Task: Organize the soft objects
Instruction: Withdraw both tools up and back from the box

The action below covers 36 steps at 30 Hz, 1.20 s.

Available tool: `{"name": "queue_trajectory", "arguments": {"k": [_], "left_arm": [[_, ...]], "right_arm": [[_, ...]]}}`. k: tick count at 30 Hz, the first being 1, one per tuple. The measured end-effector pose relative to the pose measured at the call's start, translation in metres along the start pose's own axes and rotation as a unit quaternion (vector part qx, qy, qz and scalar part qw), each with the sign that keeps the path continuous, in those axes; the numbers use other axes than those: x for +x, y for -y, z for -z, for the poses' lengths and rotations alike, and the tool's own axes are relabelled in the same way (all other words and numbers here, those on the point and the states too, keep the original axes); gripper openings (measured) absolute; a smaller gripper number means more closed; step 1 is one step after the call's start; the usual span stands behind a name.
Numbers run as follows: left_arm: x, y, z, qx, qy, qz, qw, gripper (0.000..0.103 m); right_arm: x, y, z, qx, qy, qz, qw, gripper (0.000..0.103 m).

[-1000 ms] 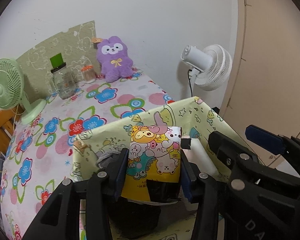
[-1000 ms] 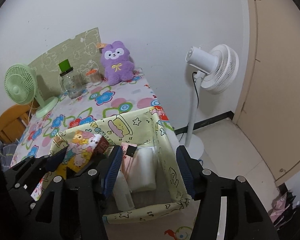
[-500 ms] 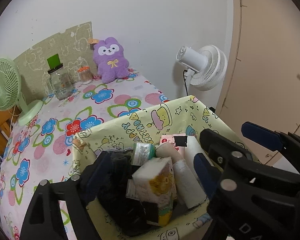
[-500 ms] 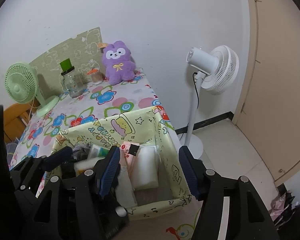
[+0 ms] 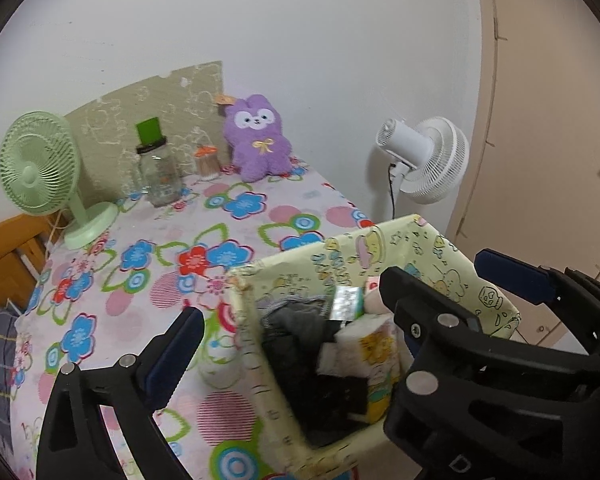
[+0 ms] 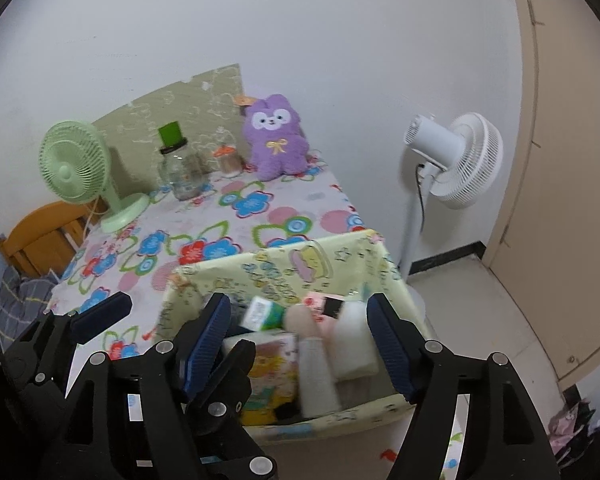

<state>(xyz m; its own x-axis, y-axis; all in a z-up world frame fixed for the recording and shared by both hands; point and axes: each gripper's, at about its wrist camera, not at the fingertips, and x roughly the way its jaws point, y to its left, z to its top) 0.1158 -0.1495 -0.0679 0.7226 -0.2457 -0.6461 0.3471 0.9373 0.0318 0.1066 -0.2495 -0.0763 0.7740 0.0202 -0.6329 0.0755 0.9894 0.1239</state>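
The worktop (image 5: 148,280), covered in a flowered cloth, is carrying the fabric storage box (image 6: 284,276) at its near right corner. The left gripper (image 5: 296,324) is hovering over the box's left wall, jaws spread wide and holding nothing. The right gripper (image 6: 300,336) is hovering above the box interior, jaws likewise spread and empty. The tissue pack (image 5: 376,360) is lying inside the box on dark clothing (image 5: 296,336), its long axis running from the near wall toward the far wall. One second ago the left jaws were pinching this pack upright above the box; they have since released it and shifted left. The purple plush (image 5: 260,144) is sitting upright at the worktop's far edge.
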Motion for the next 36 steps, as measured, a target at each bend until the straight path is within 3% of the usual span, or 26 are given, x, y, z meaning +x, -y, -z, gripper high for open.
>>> {"name": "queue_trajectory", "arguments": {"k": [5, 21, 36], "left_arm": [[-0.016, -0.016, 0.003, -0.007, 0.013, -0.012, 0.9998, 0.103], [-0.078, -0.062, 0.019, -0.036, 0.061, -0.056, 0.9959, 0.103], [-0.139, -0.105, 0.045, -0.084, 0.099, -0.12, 0.9843, 0.103]], "right_arm": [[-0.007, -0.018, -0.001, -0.006, 0.009, -0.014, 1.0, 0.081], [-0.05, -0.067, 0.0, -0.032, 0.054, -0.03, 0.998, 0.088], [-0.096, -0.091, 0.013, -0.053, 0.09, -0.054, 0.993, 0.09]]}}
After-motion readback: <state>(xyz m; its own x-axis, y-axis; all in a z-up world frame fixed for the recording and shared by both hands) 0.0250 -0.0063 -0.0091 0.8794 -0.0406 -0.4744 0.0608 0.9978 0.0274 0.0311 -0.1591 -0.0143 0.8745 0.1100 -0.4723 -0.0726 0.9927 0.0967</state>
